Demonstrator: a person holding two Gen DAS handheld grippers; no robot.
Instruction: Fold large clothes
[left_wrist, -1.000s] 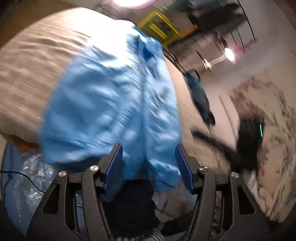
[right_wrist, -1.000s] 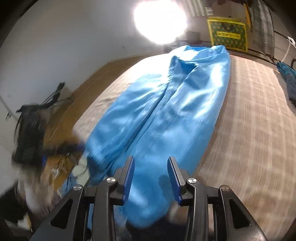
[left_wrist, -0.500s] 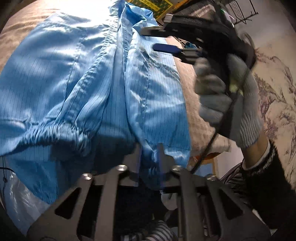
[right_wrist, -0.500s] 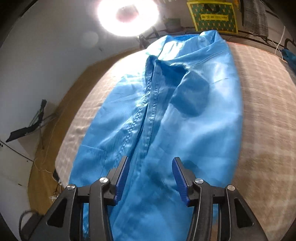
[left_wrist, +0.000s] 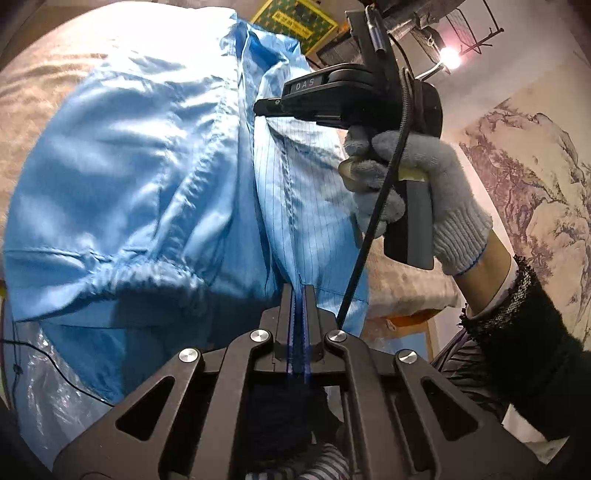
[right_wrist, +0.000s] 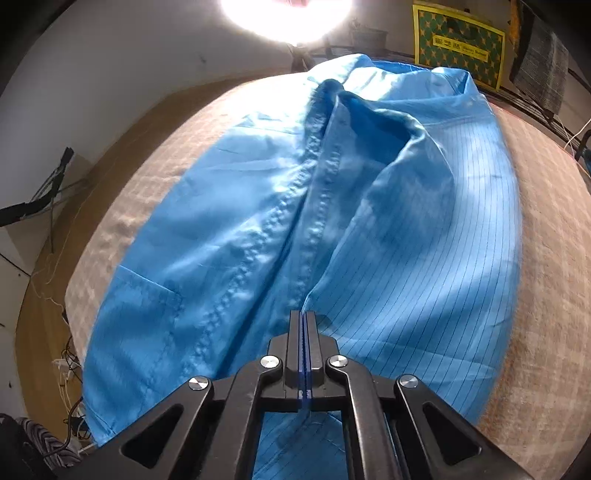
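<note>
Blue coat (right_wrist: 388, 229) with thin dark pinstripes, spread lengthwise on bed (right_wrist: 546, 258) under beige checked cover, collar end far from both cameras, hem end hanging over near edge of bed.

Left tongs (left_wrist: 298, 295): closed, blue pads pressed on hem edge of coat (left_wrist: 147, 177) near front opening, thin fold of fabric caught between them. Gathered cuff of sleeve (left_wrist: 162, 273) lying to left of these tongs, on top of coat body.

Right tongs (right_wrist: 303, 321): closed as well, pads together on small pinch of cloth, beside zipper line (right_wrist: 255, 243), which runs up middle of garment toward collar. Fabric pulled into slight ridge from pinch point upward.

In left wrist view: right hand (left_wrist: 417, 188) in grey knit glove, wrapped around handle of right tool, above right half of coat; dark fuzzy sleeve (left_wrist: 528, 350) behind glove; black cable (left_wrist: 373, 221) hanging from tool down across hem.

Around bed: yellow-green patterned box (right_wrist: 458, 46) behind collar end, bright lamp (right_wrist: 284, 14) above it, clear plastic sheet (left_wrist: 44, 387) below bed edge on left, wall picture with ink landscape (left_wrist: 535, 177) on right.
</note>
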